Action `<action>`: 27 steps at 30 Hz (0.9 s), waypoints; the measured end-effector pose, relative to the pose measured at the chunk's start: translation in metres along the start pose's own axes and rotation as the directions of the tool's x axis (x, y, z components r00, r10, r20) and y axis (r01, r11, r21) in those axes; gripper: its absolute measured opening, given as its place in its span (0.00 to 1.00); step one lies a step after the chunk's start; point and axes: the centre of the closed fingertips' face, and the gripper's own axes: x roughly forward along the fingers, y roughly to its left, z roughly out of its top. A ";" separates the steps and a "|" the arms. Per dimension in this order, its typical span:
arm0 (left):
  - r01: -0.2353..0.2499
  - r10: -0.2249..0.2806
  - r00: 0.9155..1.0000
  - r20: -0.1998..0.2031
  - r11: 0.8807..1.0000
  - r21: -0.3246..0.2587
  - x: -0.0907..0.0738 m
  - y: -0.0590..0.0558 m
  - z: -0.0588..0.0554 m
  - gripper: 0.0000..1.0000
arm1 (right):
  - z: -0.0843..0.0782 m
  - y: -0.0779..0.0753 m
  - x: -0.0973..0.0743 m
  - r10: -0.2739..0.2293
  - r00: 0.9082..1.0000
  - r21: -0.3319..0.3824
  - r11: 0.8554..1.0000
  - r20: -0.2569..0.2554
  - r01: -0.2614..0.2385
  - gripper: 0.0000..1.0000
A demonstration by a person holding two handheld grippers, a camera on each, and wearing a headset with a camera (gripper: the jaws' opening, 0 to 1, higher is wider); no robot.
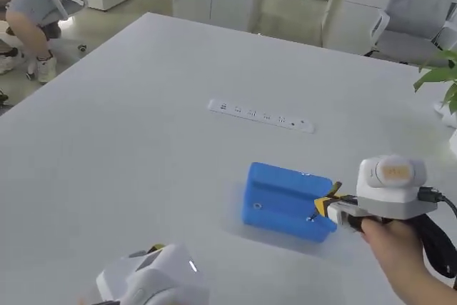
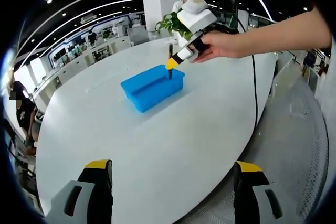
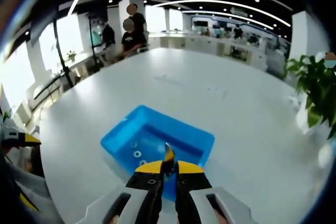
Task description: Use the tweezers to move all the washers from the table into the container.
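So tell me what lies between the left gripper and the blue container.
Only bare white table: in the left gripper view nothing lies between the open left gripper and the blue container.

Head view: looks down, mid-distance.
Left gripper view: low, far.
Right gripper view: close above.
Shared: container point(image 1: 275, 192).

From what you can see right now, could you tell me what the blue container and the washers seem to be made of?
The container: probably moulded plastic, from its uniform saturated blue, rounded edges and dull sheen. The washers: small pale rings with a light glint, likely metal, though too small to be sure.
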 end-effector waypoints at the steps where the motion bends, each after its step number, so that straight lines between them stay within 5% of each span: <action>1: -0.002 0.002 1.000 -0.002 1.000 0.002 0.000 0.000 0.000 0.99 | -0.001 0.000 0.000 0.001 1.000 0.001 1.000 -0.003 -0.001 0.04; 14: -0.006 0.006 1.000 -0.004 1.000 0.001 -0.001 0.001 -0.001 0.99 | -0.013 0.000 0.011 0.004 0.998 -0.036 0.999 -0.055 -0.006 0.04; 27: 0.000 0.000 1.000 -0.004 1.000 0.009 0.000 -0.004 0.001 0.99 | -0.013 -0.001 0.012 0.015 0.999 -0.053 0.998 -0.037 -0.017 0.04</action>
